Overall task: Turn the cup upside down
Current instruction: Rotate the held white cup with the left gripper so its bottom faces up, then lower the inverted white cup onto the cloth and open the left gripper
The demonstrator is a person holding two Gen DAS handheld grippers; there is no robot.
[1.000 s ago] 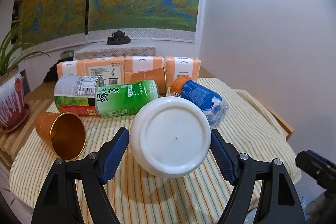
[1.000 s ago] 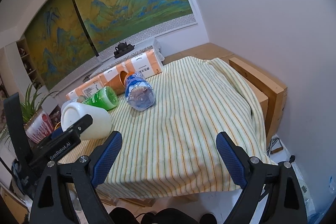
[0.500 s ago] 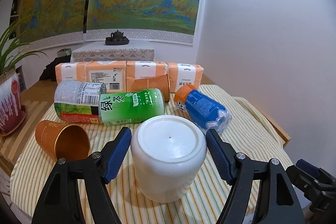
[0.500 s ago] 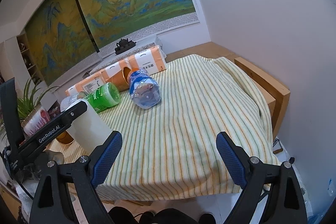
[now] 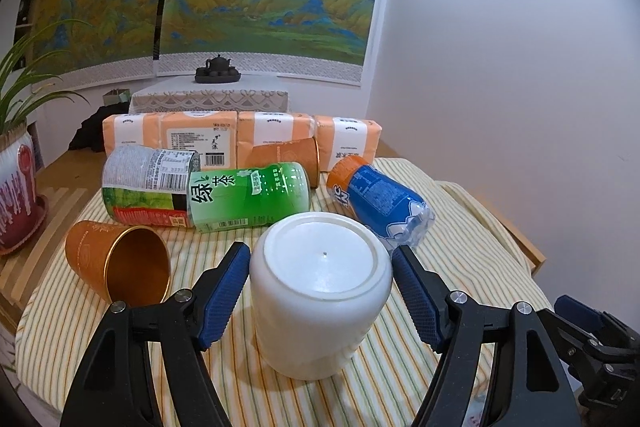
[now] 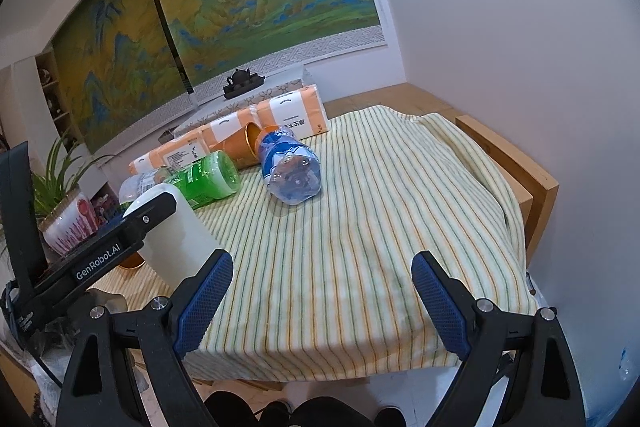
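White cup (image 5: pixel 320 291) stands base-up between left gripper's (image 5: pixel 322 291) spread, barely clear fingers; right gripper (image 6: pixel 322 303) spread, empty.

L wrist cam: low over the counter's (image 5: pixel 400 387) near edge, facing the mural wall, very close on white cup (image 5: pixel 320 291). R wrist cam: higher, further back, off to the R, looking diagonally across counter. Shared: cup (image 6: pixel 176 239), green bottle (image 5: pixel 248 199) (image 6: pixel 208 179), blue bottle (image 5: pixel 380 203) (image 6: pixel 290 167), mural.
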